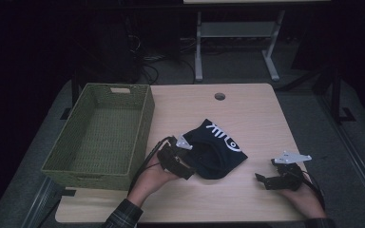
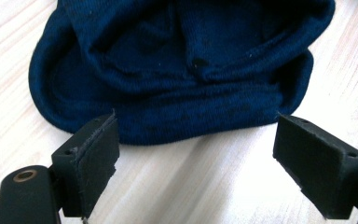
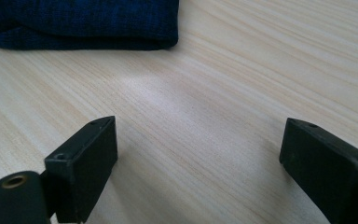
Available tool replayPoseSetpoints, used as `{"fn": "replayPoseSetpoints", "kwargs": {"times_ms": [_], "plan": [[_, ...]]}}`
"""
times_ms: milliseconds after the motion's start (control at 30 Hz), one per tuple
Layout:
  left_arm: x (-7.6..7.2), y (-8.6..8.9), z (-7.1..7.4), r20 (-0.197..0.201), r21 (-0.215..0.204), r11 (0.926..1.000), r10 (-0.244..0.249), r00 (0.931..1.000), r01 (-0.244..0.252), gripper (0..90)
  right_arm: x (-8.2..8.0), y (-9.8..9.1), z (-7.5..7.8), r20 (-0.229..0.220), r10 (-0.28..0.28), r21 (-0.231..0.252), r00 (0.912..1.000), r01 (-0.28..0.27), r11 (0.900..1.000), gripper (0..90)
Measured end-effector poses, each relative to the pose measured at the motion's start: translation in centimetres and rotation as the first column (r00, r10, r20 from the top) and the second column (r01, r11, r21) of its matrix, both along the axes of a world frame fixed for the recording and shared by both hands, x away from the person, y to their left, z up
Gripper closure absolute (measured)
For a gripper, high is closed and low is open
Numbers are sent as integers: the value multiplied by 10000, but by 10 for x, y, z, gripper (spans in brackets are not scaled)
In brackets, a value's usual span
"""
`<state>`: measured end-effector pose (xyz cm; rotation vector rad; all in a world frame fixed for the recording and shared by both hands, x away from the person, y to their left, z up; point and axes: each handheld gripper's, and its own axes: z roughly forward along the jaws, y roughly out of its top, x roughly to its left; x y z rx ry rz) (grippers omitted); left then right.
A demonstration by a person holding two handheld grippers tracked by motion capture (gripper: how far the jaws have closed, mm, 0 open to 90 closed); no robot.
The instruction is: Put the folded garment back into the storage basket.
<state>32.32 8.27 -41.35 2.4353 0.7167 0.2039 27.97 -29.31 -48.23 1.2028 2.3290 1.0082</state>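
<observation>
Both tongs gape released: left tongs (image 2: 196,154) at the beanie's (image 2: 182,70) rim, right tongs (image 3: 198,158) over bare table (image 3: 242,70).

We carry a left gripper (image 1: 186,167) and a right gripper (image 1: 261,180), both black. Each has two blocky black jaws faced with flat pads (image 2: 100,163), with a small screw hole at each jaw tip. A brass-ringed hole sits at the base of the left-hand jaw. Grey three-cornered plates top both. Black cables trail behind. Our left sleeve (image 1: 122,216) is dark plaid.
</observation>
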Motion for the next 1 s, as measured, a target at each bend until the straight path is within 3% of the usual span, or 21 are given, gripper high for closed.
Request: {"fn": "replayPoseSetpoints", "kwargs": {"times_ms": [400,767,1000], "plan": [[18,-22,13,-183,340,9978,-562,9983,568,152,0,0,0,-10,-3,7,10000,3,10000,108],[31,-44,-1,-714,718,9921,-976,9927,1027,151,0,0,0,2,4,1,10000,-4,10000,108],[41,-50,-18,-1314,772,9907,-1017,9861,1125,145,0,0,0,3,3,1,10000,-3,10000,108]]}}
